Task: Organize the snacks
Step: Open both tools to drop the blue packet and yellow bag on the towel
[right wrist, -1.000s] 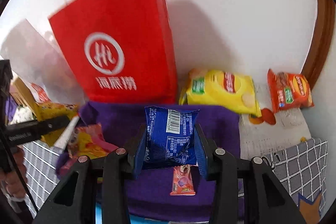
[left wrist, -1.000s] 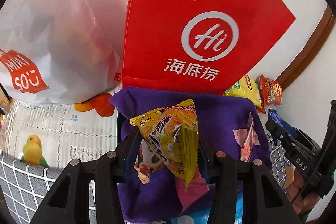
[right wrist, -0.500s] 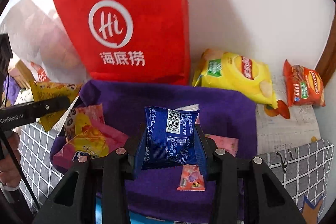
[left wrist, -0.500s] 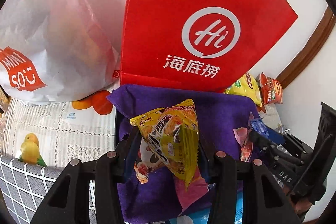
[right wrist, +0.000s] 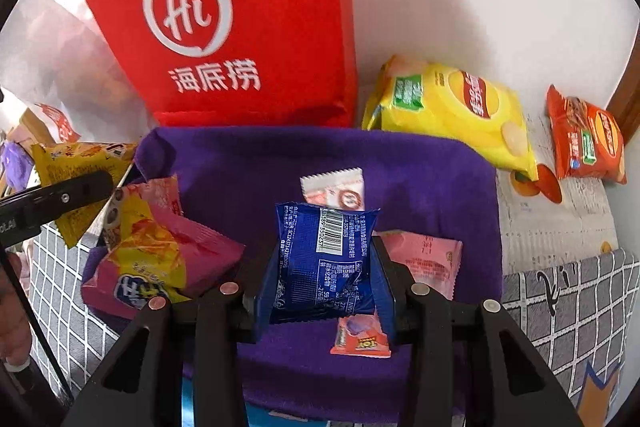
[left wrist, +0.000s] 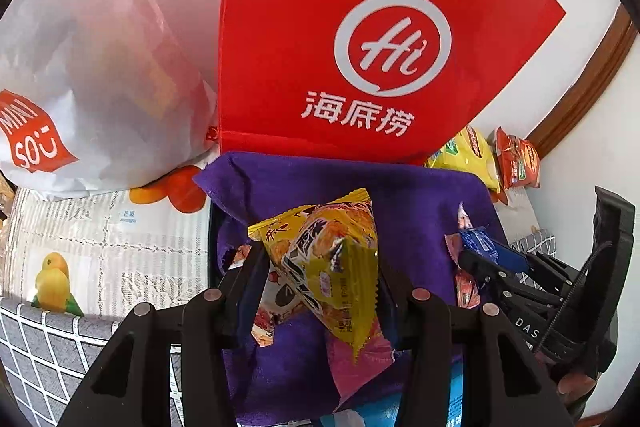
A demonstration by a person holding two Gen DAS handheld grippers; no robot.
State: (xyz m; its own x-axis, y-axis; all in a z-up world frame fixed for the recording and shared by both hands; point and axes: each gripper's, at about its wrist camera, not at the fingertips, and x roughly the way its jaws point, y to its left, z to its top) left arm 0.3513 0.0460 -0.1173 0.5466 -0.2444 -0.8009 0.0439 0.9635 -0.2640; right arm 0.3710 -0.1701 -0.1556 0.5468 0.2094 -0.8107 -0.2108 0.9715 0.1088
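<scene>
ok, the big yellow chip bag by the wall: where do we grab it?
Take the yellow chip bag by its lower right corner, coming from the front. It leans tilted against the wall, puffed in the middle, and that flat sealed edge faces the purple bin with open tablecloth beside it.

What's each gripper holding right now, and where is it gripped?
Left gripper: yellow snack packet, by its sides. Right gripper: blue snack packet, by its side edges.
</scene>
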